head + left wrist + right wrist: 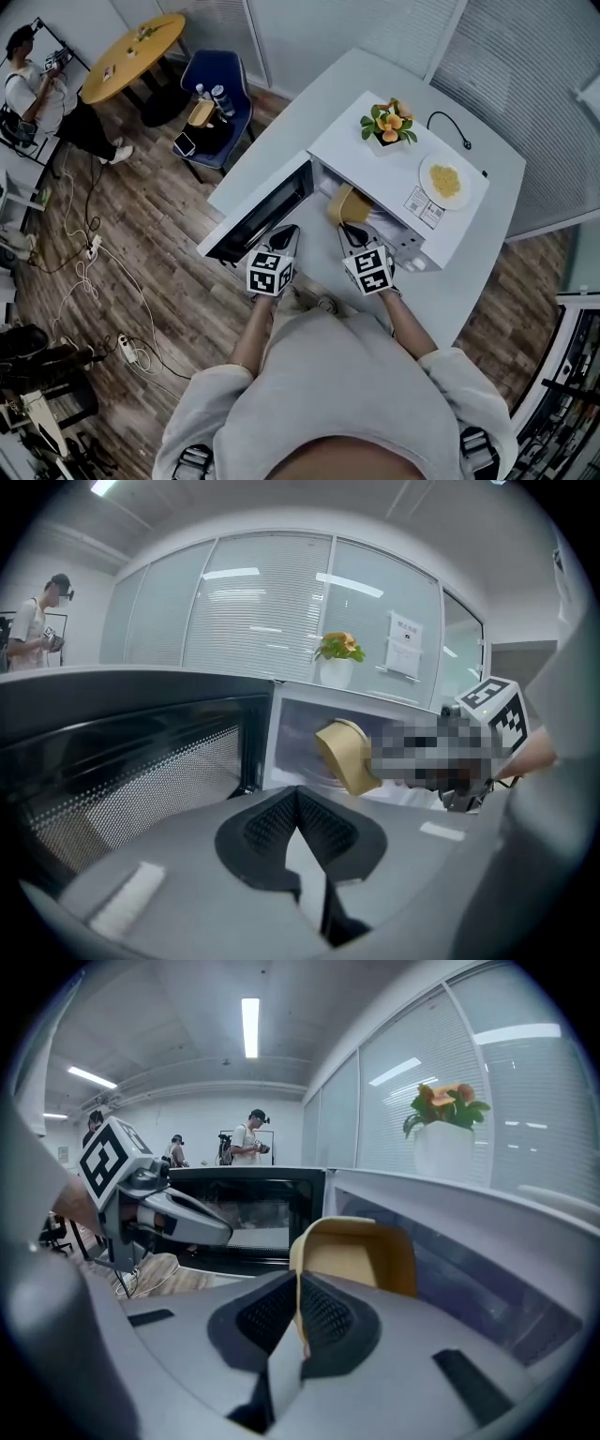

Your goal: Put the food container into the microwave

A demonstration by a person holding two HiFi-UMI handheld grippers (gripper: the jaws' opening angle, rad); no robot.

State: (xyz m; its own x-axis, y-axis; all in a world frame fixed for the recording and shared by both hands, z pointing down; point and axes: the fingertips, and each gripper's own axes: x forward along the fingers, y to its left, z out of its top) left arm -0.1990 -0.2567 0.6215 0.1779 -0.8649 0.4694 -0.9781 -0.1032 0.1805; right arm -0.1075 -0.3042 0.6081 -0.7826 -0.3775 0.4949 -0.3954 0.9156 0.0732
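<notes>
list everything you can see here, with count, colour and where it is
microwave: 1, white, on the table, door open
food container: 1, tan, at the microwave's opening
potted flower: 1, orange blooms, on top of the microwave
plate: 1, white with yellow food, on top of the microwave
cable: 1, black, behind the microwave
table: 1, white
chair: 1, blue, left of the table, holding bottles
round table: 1, yellow, far left
bystanders: about three, in the background
floor cables: several, on the wood floor
left gripper: 1, grey, shut, empty
right gripper: 1, grey, shut on the food container's rim
</notes>
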